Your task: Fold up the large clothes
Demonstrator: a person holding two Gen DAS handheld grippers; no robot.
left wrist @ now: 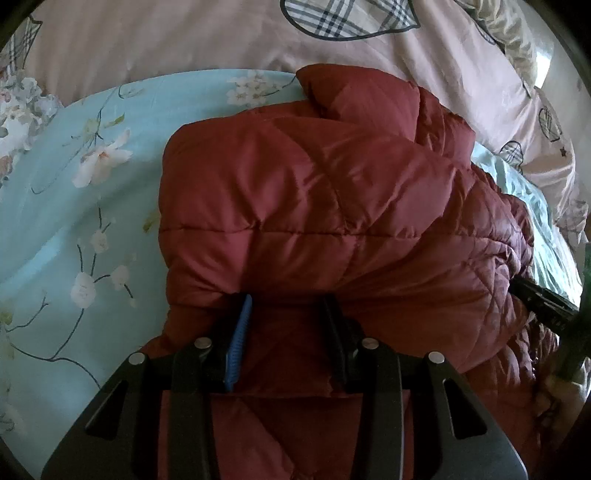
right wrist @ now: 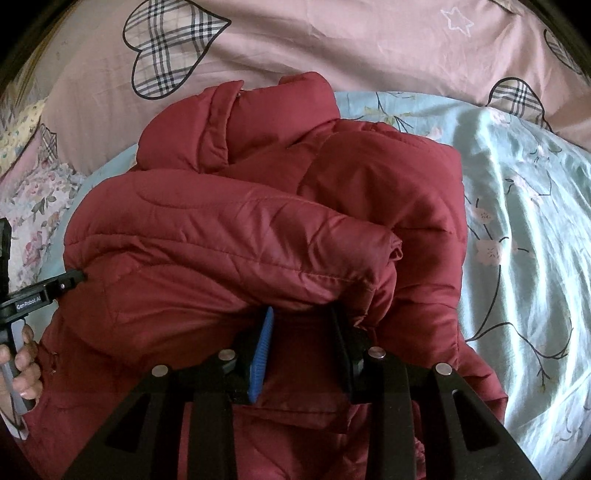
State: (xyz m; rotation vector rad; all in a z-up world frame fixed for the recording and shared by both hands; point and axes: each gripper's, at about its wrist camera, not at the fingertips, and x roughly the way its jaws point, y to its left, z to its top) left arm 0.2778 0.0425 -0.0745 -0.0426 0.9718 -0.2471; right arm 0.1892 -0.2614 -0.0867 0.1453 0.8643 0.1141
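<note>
Puffy jacket fills the middle; open sheet at the sides

The red quilted jacket (left wrist: 332, 206) bulges against both grippers' fingers, blocking forward passage. Bare floral bed sheet (left wrist: 74, 221) lies free beside it, and the pink duvet (right wrist: 332, 48) walls off the far edge.

Pale blue floral sheet (left wrist: 66, 206) — beyond it, pink duvet (right wrist: 332, 48) with plaid hearts (right wrist: 170, 48)

the jacket (left wrist: 314, 206) lies bunched on the bed sheet (left wrist: 74, 221); the quilt (left wrist: 184, 33) lies behind at 12 o'clock, sheet showing at 9 o'clock.
</note>
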